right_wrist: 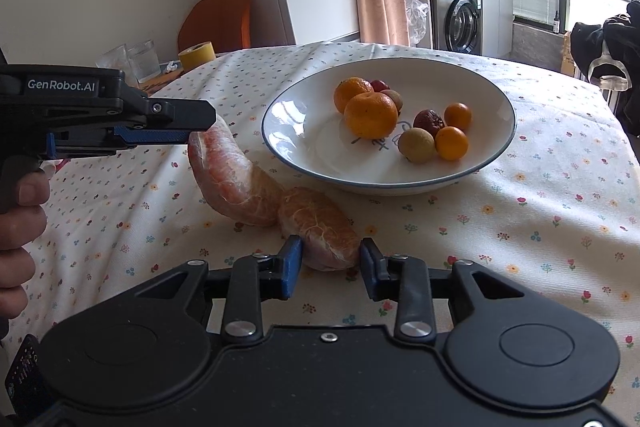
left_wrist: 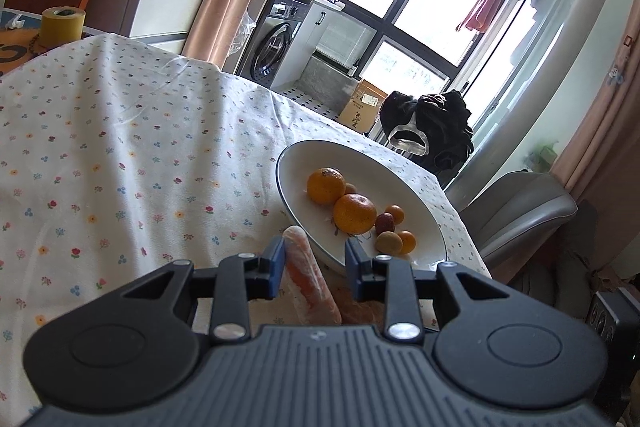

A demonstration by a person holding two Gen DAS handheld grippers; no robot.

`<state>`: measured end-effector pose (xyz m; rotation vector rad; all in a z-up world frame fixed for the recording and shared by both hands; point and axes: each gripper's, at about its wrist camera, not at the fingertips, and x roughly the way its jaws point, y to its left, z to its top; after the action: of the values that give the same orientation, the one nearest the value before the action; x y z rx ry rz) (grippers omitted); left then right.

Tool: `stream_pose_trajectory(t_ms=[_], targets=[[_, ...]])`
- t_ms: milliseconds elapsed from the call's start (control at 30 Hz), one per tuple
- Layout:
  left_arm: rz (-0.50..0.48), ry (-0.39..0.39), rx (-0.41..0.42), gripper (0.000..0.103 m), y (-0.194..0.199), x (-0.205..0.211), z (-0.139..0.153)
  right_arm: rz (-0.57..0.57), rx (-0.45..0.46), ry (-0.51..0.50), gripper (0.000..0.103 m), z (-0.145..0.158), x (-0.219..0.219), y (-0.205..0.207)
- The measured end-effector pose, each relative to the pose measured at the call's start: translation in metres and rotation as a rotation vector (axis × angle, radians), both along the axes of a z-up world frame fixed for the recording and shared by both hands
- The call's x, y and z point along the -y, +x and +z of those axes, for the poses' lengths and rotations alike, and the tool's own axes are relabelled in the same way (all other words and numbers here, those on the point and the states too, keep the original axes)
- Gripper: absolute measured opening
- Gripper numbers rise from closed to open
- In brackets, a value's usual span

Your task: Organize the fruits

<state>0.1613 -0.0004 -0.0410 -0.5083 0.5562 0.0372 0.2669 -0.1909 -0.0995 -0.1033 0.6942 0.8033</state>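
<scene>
Left wrist view. My left hand-held gripper (left_wrist: 314, 263) is open to a middling width around a peeled pomelo segment (left_wrist: 310, 277). The left blue pad touches or nearly touches the segment; the right pad stands clear of it. I cannot tell if any squeeze is on yet. The segment sits at 6 o'clock from the white plate (left_wrist: 424, 205), its far tip just beside the plate's rim. My judgement is that it is soft, juicy flesh under a thin membrane, light and easily crushed, so it should be gripped lightly across the thick middle, not the tapered tip.

The plate holds two mandarins (left_wrist: 326, 185), three small kumquats (left_wrist: 395, 213), a red date (left_wrist: 385, 221) and a greenish-brown fruit (left_wrist: 389, 242). They are clustered toward the centre and the 4 o'clock side, and the 9 o'clock half is bare.

Right wrist view. My right hand-held gripper (right_wrist: 331, 265) straddles a second pomelo segment (right_wrist: 320, 231) lying on the table (right_wrist: 540, 227). The jaws are about as wide as the segment, both pads at or near its sides; contact is uncertain. The first segment shows at 10 o'clock, curved, its upper end under the left hand-held gripper and its lower end touching the second segment. The same plate sits at 12 o'clock with the same fruits. Its near-left floor is free for placing, and its low rim means a small lift.
</scene>
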Motion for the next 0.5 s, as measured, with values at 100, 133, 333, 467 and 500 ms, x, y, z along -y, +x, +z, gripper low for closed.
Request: stream_pose_trajectory(t_ms=[100, 133, 333, 467, 500], targets=[[0.008, -0.017, 0.014, 0.030, 0.000, -0.001, -0.002, 0.000, 0.001, 0.003, 0.034, 0.000, 0.001, 0.000], [0.011, -0.011, 0.015, 0.030, 0.001, -0.001, -0.002, 0.001, 0.001, 0.004, 0.034, 0.000, 0.001, 0.001], [0.058, -0.001, -0.018, 0.030, 0.013, -0.007, -0.012, 0.000, 0.005, 0.006, 0.034, 0.000, 0.000, 0.001], [0.059, 0.009, -0.023, 0.021, 0.018, -0.010, -0.014, -0.005, 0.007, 0.008, 0.030, 0.000, 0.000, 0.003], [0.065, 0.009, -0.027, 0.012, 0.018, -0.013, -0.015, -0.005, 0.011, 0.006, 0.029, 0.000, 0.000, 0.003]])
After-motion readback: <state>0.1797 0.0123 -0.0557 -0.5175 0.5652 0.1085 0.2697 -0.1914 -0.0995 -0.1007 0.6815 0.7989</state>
